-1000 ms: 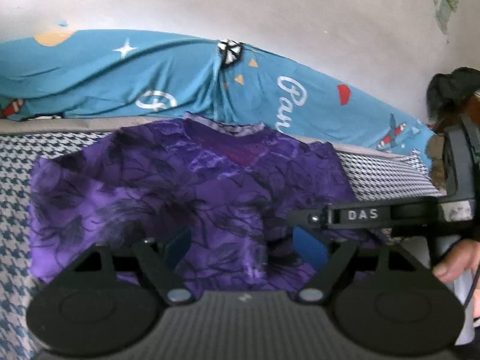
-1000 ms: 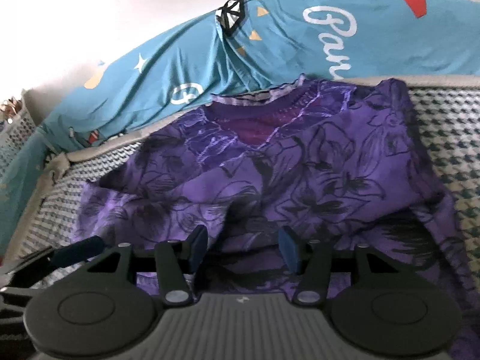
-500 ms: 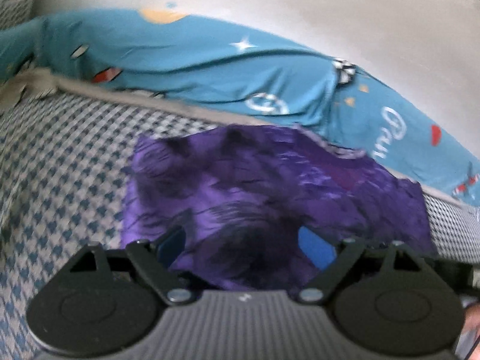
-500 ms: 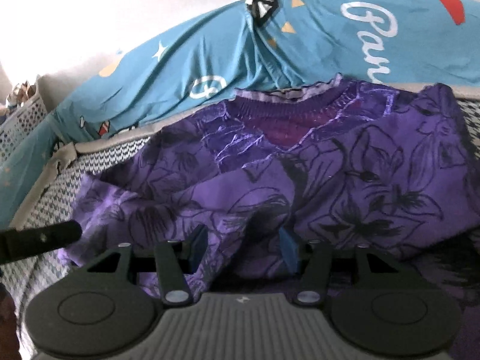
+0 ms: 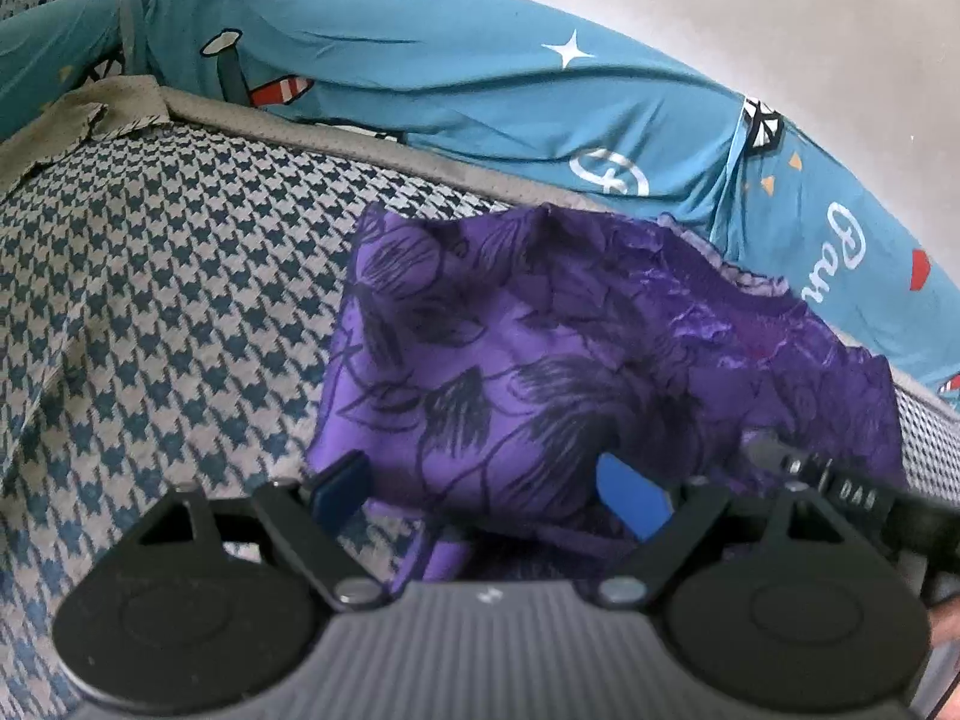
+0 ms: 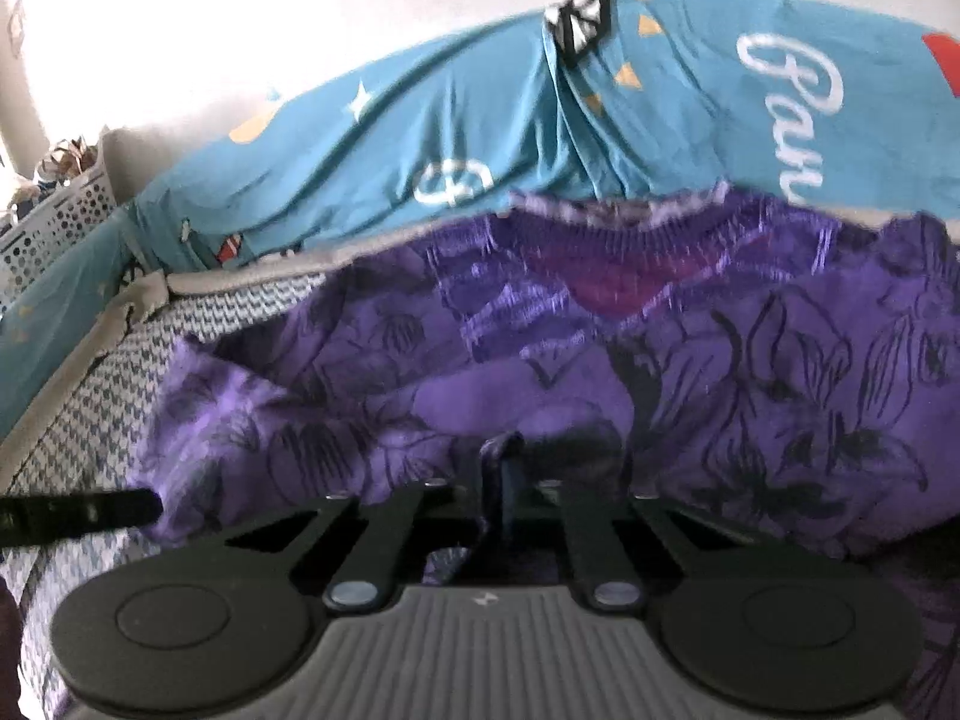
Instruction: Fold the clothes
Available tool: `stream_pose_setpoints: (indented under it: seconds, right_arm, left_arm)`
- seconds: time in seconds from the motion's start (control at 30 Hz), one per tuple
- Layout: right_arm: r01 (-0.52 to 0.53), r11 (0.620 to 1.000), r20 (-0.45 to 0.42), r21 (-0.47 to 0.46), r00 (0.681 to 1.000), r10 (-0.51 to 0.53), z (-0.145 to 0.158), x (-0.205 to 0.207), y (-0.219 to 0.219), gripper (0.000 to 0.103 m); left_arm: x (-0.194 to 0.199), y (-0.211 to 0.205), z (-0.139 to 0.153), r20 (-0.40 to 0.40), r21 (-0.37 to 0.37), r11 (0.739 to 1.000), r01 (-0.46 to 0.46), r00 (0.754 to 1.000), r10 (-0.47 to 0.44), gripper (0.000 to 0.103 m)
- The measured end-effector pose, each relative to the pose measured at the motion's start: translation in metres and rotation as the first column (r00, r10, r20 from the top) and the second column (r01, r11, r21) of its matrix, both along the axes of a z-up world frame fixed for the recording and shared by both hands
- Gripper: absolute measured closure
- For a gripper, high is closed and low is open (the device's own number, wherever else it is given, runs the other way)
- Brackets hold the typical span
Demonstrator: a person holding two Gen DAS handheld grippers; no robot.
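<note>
The right gripper (image 6: 504, 480) pinched a fold of the purple top's (image 6: 690, 396) near hem; the left gripper (image 5: 486, 492) stood spread over its left corner. The top lay on the houndstooth cover (image 5: 156, 300), a teal sheet (image 5: 480, 84) behind it.

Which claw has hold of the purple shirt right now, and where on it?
The right claw pinches a fold at the purple floral shirt's near edge; the left claw stands open, holding nothing.
</note>
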State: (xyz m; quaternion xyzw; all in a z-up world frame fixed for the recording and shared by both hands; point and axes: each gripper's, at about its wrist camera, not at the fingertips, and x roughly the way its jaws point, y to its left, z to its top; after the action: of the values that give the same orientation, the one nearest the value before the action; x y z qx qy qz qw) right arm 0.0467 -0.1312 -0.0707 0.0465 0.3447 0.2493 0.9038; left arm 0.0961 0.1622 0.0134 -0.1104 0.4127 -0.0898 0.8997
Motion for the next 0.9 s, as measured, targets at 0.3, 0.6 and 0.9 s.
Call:
stream_pose_setpoints:
  seconds: [0.3,0.6,0.9]
  right_arm:
    - [0.040,0.997,0.162,0.067,0.985,-0.050,0.046,-0.001,-0.010,0.095]
    - [0.334,0.938,0.245,0.093,0.906,-0.346,0.087,-0.003,-0.071,0.096]
    - [0.527,0.845,0.068,-0.088,0.850,-0.523,0.051,0.012,-0.115,0.096]
  left_arm:
    - [-0.008,-0.005,-0.020,-0.034,0.013,0.997,0.070,0.997,-0.069,0.017]
    - [0.003,-0.023,-0.033,0.007,0.018,1.000,0.013,1.000,-0.013,0.016]
    - [0.010,-0.043,-0.043,0.012,0.062,0.998,-0.014,1.000,0.013,0.013]
